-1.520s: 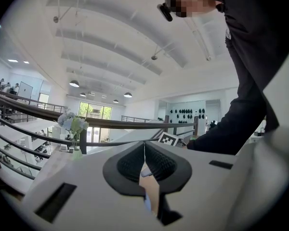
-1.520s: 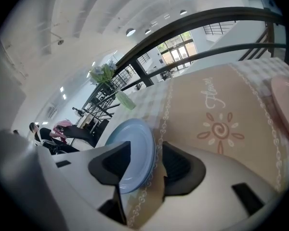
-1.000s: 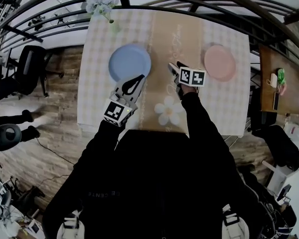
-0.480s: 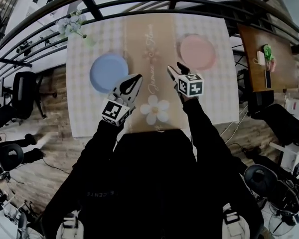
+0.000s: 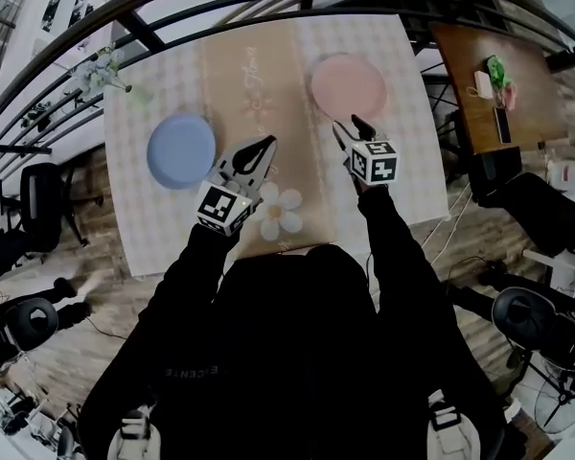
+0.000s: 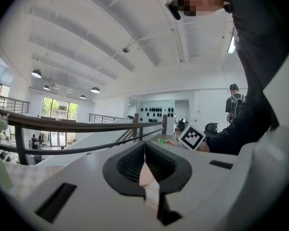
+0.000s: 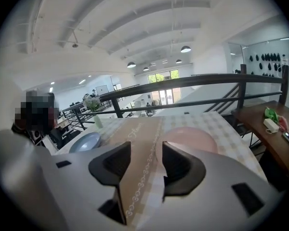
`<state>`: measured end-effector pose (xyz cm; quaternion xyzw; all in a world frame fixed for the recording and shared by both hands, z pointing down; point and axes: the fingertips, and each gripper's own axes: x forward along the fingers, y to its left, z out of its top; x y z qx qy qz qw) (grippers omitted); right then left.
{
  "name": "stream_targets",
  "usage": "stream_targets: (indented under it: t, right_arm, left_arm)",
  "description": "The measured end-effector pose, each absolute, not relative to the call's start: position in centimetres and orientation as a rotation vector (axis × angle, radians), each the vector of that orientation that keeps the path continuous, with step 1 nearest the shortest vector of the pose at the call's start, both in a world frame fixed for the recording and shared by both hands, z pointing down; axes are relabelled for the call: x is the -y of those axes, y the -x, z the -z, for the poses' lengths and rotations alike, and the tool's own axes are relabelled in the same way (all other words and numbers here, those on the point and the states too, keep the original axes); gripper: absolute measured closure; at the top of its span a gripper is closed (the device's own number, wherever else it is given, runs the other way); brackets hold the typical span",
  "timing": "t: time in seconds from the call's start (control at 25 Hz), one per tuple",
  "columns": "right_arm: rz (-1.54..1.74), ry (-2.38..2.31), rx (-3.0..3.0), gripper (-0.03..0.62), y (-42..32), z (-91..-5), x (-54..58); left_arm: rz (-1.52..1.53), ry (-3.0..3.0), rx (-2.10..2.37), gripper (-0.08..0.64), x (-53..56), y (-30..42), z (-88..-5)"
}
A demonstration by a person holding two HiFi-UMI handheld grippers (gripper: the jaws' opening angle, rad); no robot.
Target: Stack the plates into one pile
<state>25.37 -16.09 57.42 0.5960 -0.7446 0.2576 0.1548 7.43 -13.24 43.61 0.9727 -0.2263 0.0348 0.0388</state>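
Note:
A blue plate lies on the left of the checked table and a pink plate lies at the far right; they are apart. My right gripper hovers just in front of the pink plate's near rim, open, with nothing between its fingers. Along its jaws I see the pink plate ahead to the right and the blue plate to the left. My left gripper is over the tan runner, to the right of the blue plate, shut and empty; its camera looks up at railing and ceiling.
A tan runner with a white flower print runs down the table's middle. A vase of flowers stands at the far left corner. A dark railing borders the far side. A wooden side table stands right.
The head view has swung right. My right gripper has come closer to the pink plate's near rim. My left gripper now sits farther from the blue plate. Both jaws keep their state.

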Motion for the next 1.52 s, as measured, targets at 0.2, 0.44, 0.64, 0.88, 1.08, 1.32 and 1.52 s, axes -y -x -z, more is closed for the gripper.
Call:
stream_targets:
  t: [0.2,0.44,0.64,0.88,1.08,1.32,1.52]
  right_arm:
    - [-0.753,-1.758,2.085,0.377,-30.0,-58.5,15.8]
    - [-0.729,-1.834,2.039,0.379,-34.9,-59.5,16.2]
    - [-0.724,-1.838,2.016,0.379,-37.4,-60.8,17.0]
    - [-0.764,-1.854,1.979,0.379,-40.0,-63.3,18.4]
    - [-0.81,-1.893,1.959,0.383,-41.7,-65.1,19.6]
    - [-0.826,-1.871,1.931,0.382,-42.5,-67.2,21.1]
    - [-0.838,-1.863,1.882,0.383,-43.9,-69.4,22.1]
  left_arm:
    - [-0.093,-2.968,0.654,0.54,13.5,-11.0,-43.7]
    - [-0.111,-2.98,0.634,0.54,14.2,-14.9,-44.7]
    - [-0.131,-2.985,0.602,0.54,15.0,-17.9,-45.3]
    - [-0.152,-2.976,0.587,0.54,16.6,-21.0,-46.7]
    - [-0.162,-2.97,0.582,0.54,17.6,-23.0,-47.7]
    - [-0.17,-2.957,0.577,0.54,19.0,-24.8,-49.1]
    - [-0.195,-2.945,0.571,0.54,19.9,-26.3,-50.3]
